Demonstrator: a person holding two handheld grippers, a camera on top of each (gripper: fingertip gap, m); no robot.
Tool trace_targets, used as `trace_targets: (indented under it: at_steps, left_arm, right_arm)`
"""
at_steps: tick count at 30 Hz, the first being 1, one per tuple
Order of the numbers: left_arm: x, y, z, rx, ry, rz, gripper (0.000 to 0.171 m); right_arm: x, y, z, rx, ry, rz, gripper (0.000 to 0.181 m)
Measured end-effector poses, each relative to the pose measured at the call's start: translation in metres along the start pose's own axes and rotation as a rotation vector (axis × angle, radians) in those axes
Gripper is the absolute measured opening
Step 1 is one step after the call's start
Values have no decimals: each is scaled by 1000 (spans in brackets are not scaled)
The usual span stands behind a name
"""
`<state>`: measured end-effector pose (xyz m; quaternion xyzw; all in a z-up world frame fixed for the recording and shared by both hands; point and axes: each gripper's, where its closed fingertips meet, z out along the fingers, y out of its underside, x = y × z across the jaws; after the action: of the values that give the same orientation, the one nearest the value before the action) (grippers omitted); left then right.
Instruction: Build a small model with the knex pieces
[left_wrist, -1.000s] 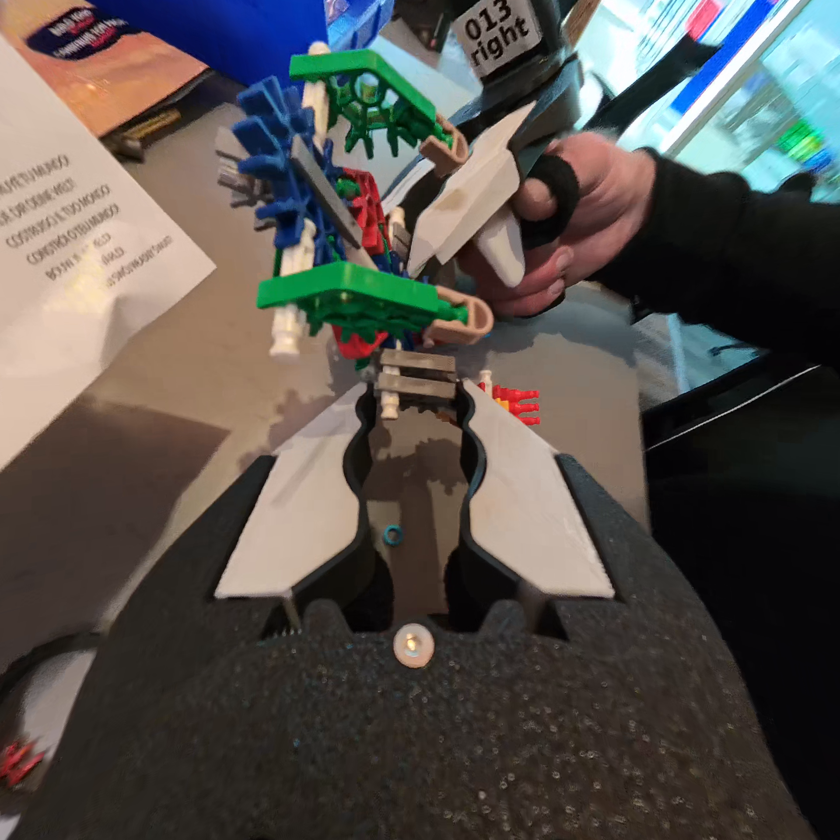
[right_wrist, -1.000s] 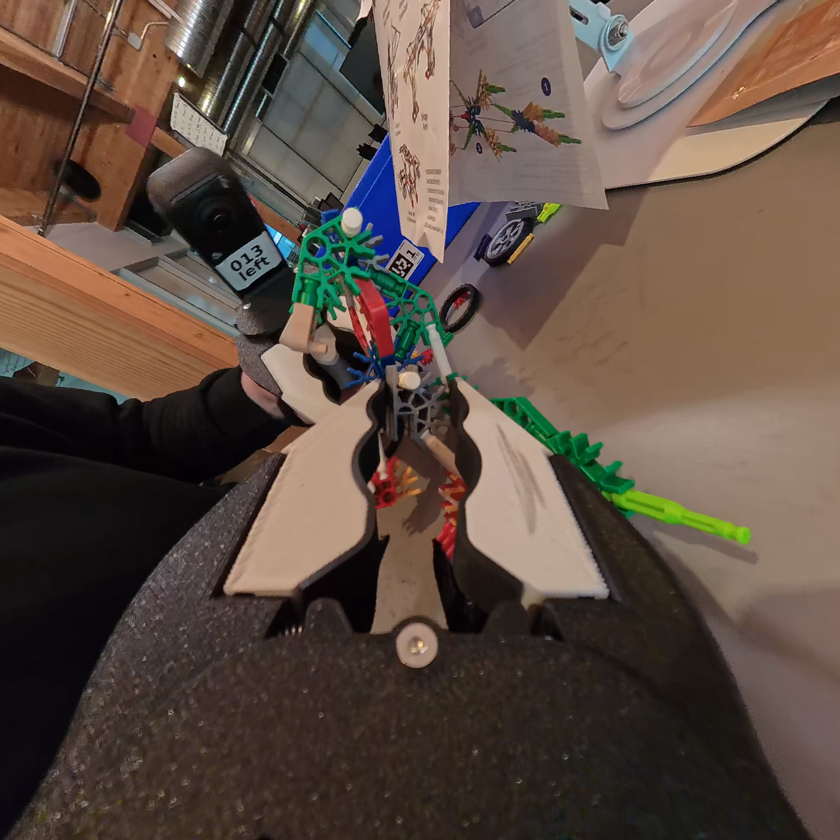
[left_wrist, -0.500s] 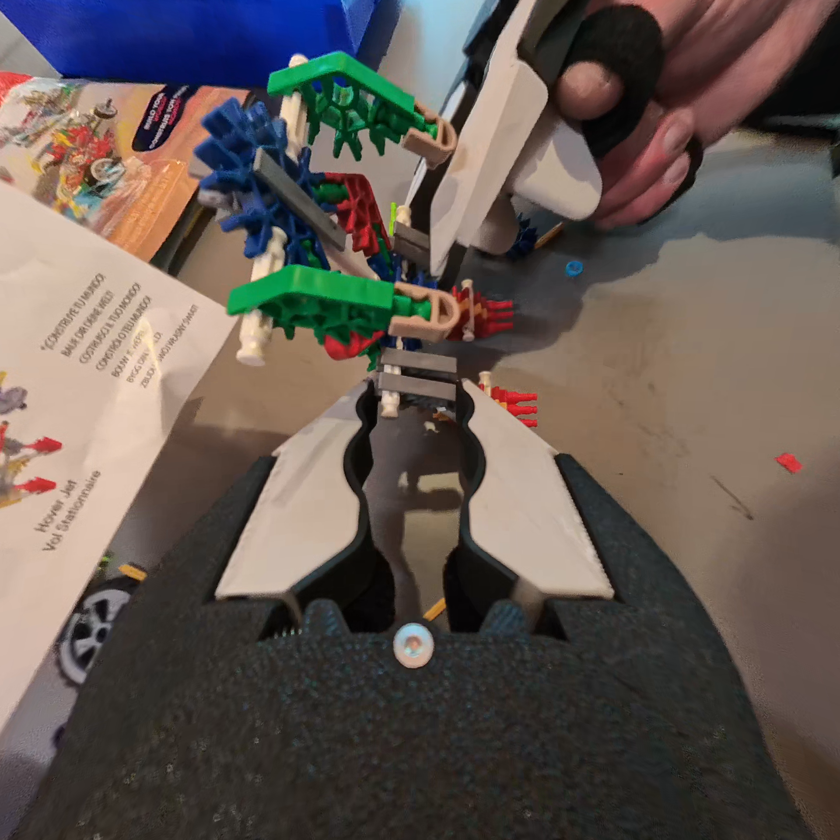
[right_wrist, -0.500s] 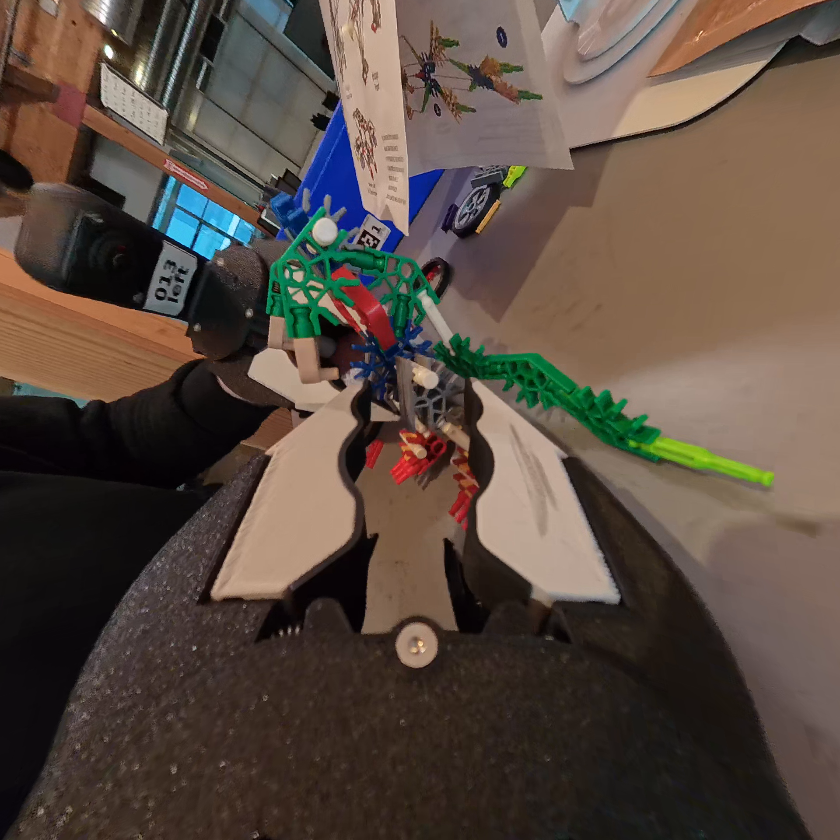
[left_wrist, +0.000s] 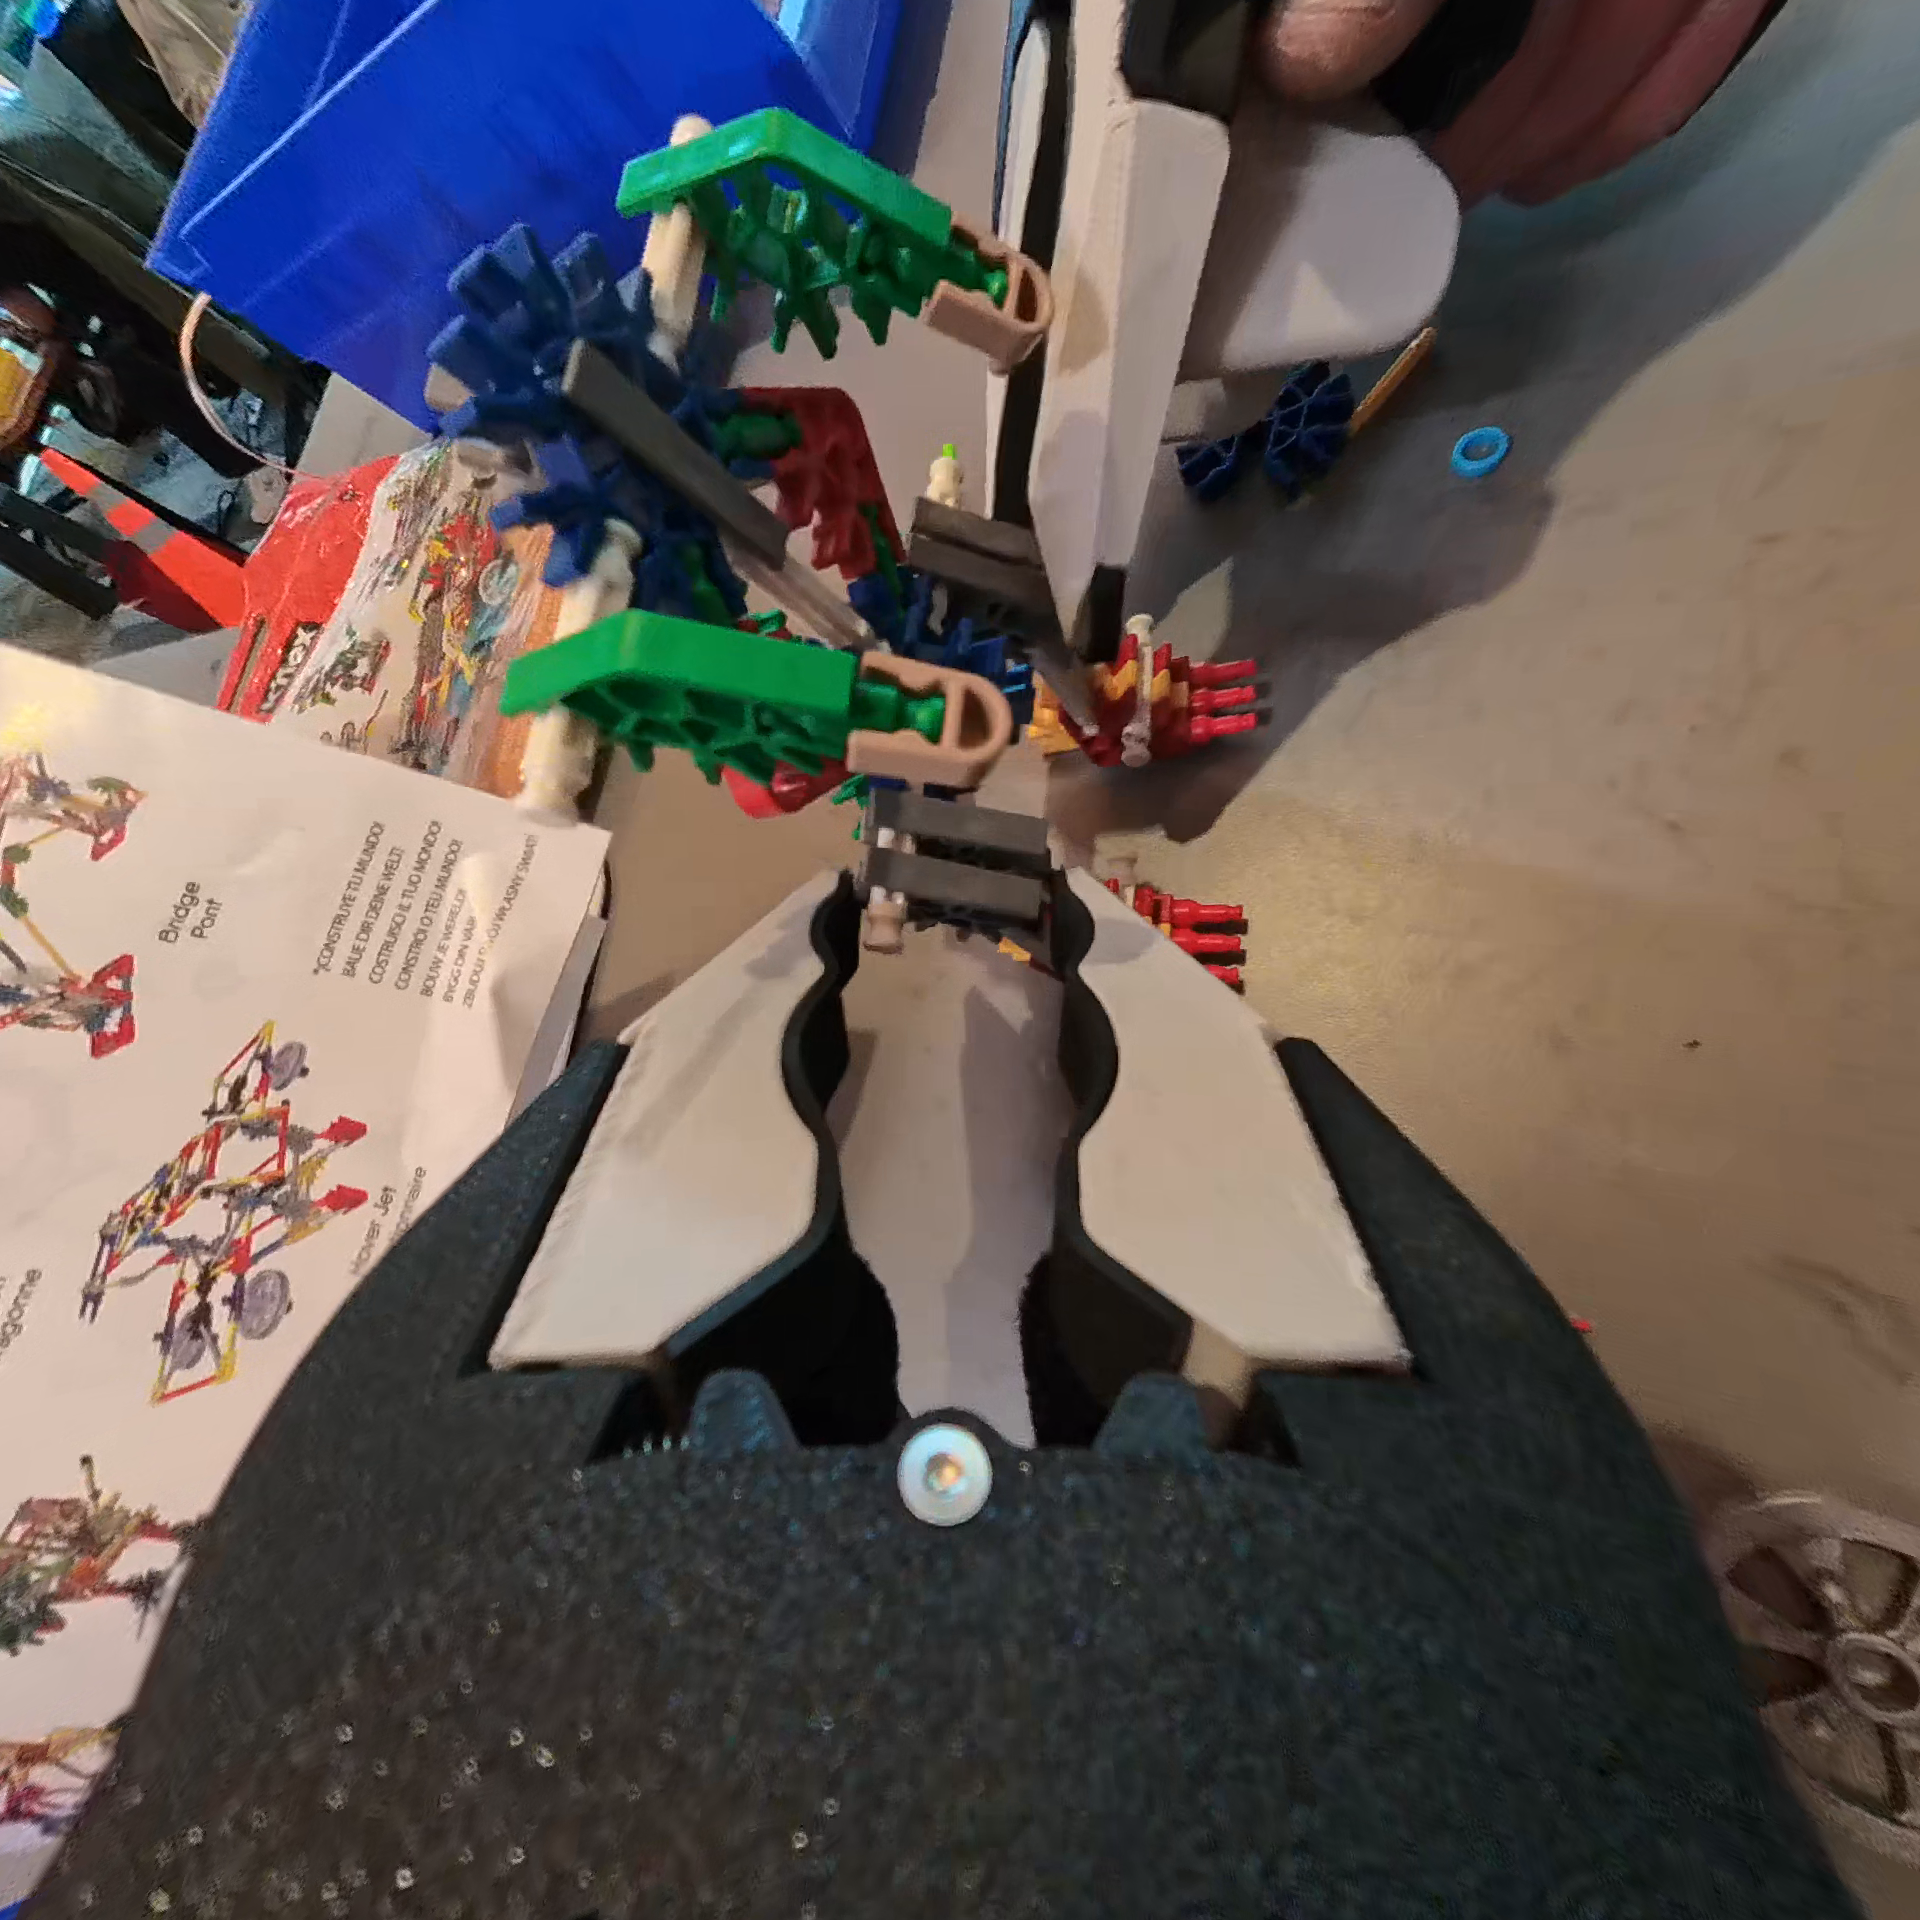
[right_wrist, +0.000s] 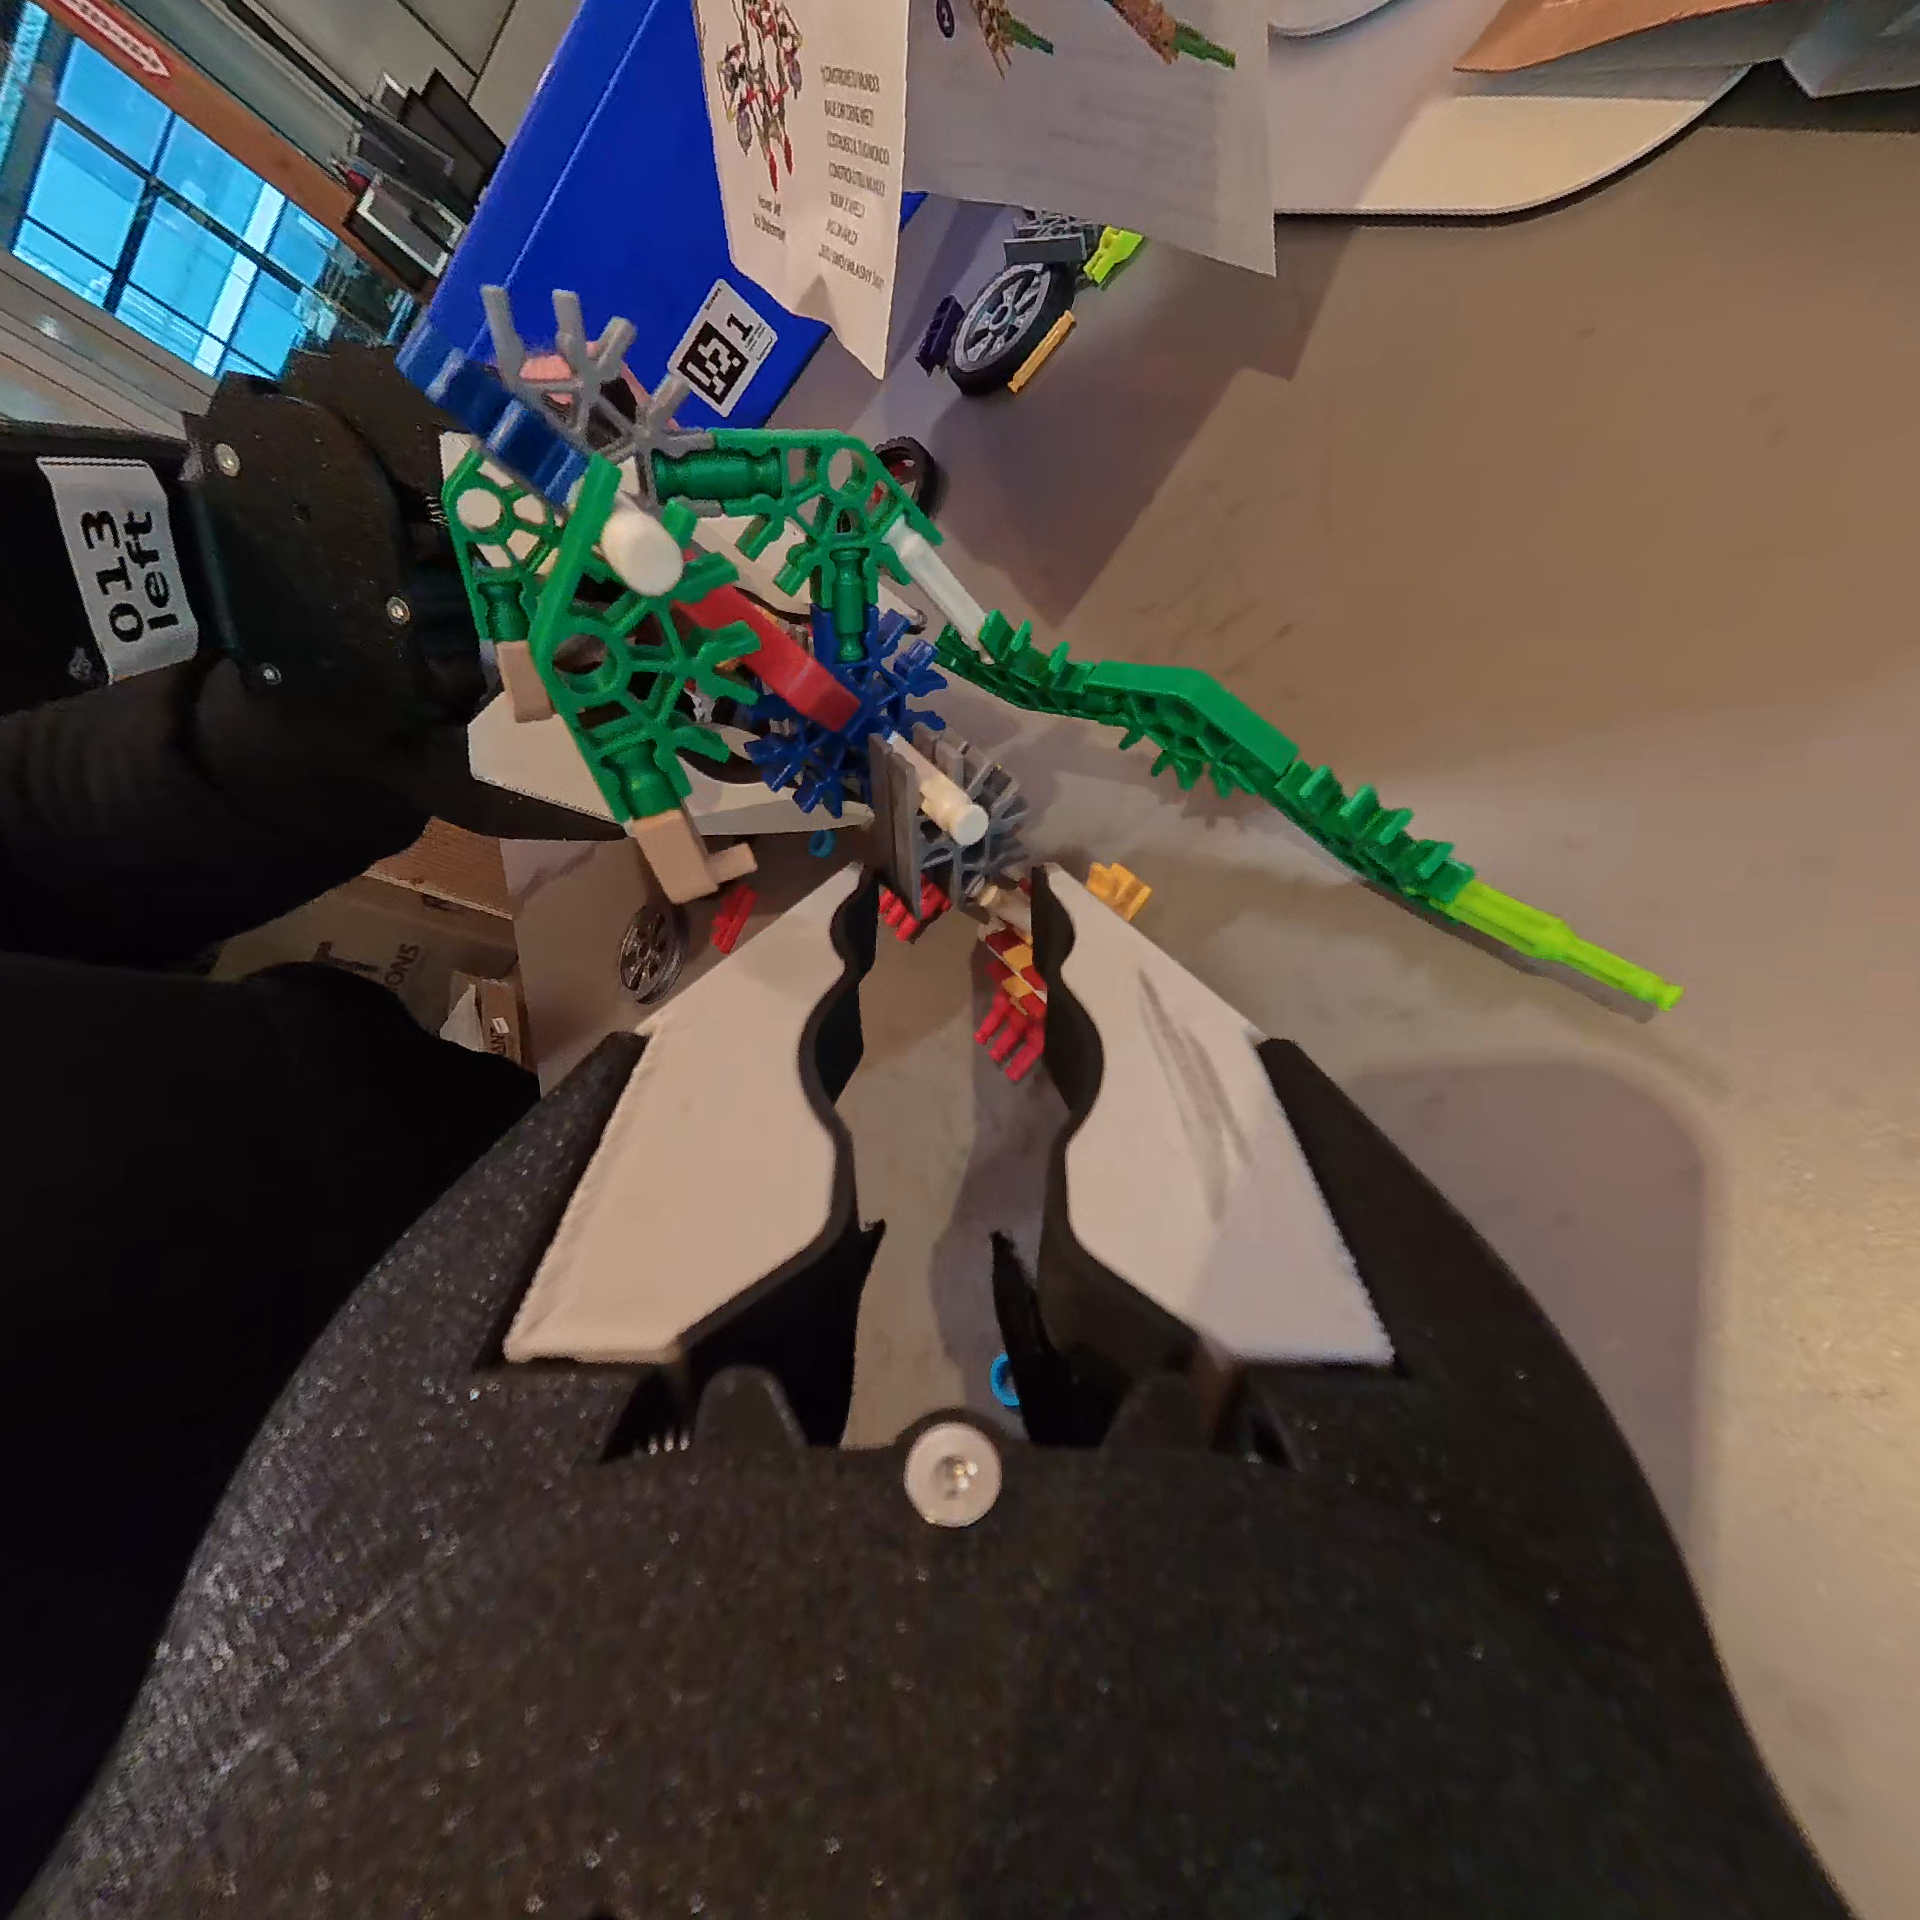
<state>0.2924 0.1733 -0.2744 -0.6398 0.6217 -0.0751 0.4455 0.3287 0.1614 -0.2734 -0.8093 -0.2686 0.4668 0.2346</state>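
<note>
A toy model of green, blue, red and grey rod-and-connector pieces (left_wrist: 675, 540) hangs above the grey table between both grippers. My left gripper (left_wrist: 951, 894) is shut on two stacked grey connectors (left_wrist: 961, 857) at the model's near end. My right gripper (right_wrist: 951, 883) is shut on a grey connector with a white rod (right_wrist: 956, 821). In the left wrist view its white fingers (left_wrist: 1081, 436) reach in from above. A long green tail with a lime rod (right_wrist: 1247, 748) sticks out to the right. The left gripper's finger (right_wrist: 540, 769) shows behind the model.
A blue box (left_wrist: 468, 187), a red printed box (left_wrist: 364, 603) and an instruction sheet (left_wrist: 208, 1039) lie to the left. Red and yellow pieces (left_wrist: 1174, 696), a blue connector (left_wrist: 1268, 436) and a blue ring (left_wrist: 1481, 452) lie on the table. A wheeled part (right_wrist: 1013, 312) sits farther off. There is about 5 cm between the tips of the two grippers.
Both grippers have swung with the model still held, tilting it. The right gripper is now closer and higher in the left wrist view. The green tail shows more fully.
</note>
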Motion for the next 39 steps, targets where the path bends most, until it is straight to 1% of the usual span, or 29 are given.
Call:
trace_targets:
  at_steps: [3, 4, 9, 12, 14, 16, 17, 20, 23, 26, 29, 32, 35, 39]
  left_arm:
    - [-1, 4, 1, -1, 12, -23, 35]
    - [-1, 6, 2, -7, 19, -37, 39]
    - [2, 8, 0, 4, 100, -143, 44]
    - [5, 7, 1, 11, 137, -179, 40]
    - [9, 6, 3, 17, 168, -200, 35]
    - [11, 8, 5, 4, 183, -209, 29]
    - [13, 9, 6, 2, 192, -209, 27]
    - [13, 8, 8, 11, 198, -228, 27]
    - [11, 11, 6, 7, 196, -246, 32]
    - [8, 14, 3, -2, 194, -251, 37]
    - [6, 14, -3, 12, 212, -284, 42]
    - [4, 16, -9, 8, 224, -292, 45]
    - [3, 22, -16, -9, 252, -300, 46]
    - [-6, 35, -25, -44, 229, -293, 46]
  right_arm:
    - [-1, 1, 0, -3, -7, -4, 29]
    - [-1, 1, 0, -6, -8, -8, 30]
    - [3, 1, -2, -33, 27, -76, 34]
    - [6, 3, -3, -71, 63, -134, 34]
    - [10, 7, 0, -109, 96, -176, 34]
    - [16, 12, 4, -146, 149, -243, 31]
    - [19, 13, 6, -160, 180, -273, 26]
    - [21, 15, 10, -163, 191, -266, 25]
    - [19, 14, 8, -160, 176, -250, 26]
    - [16, 14, 3, -167, 172, -245, 33]
    - [16, 10, -6, -166, 185, -253, 36]
    - [14, 6, -16, -157, 182, -252, 38]
    - [21, 6, -30, -167, 221, -262, 38]
    - [26, 6, -47, -159, 255, -263, 38]
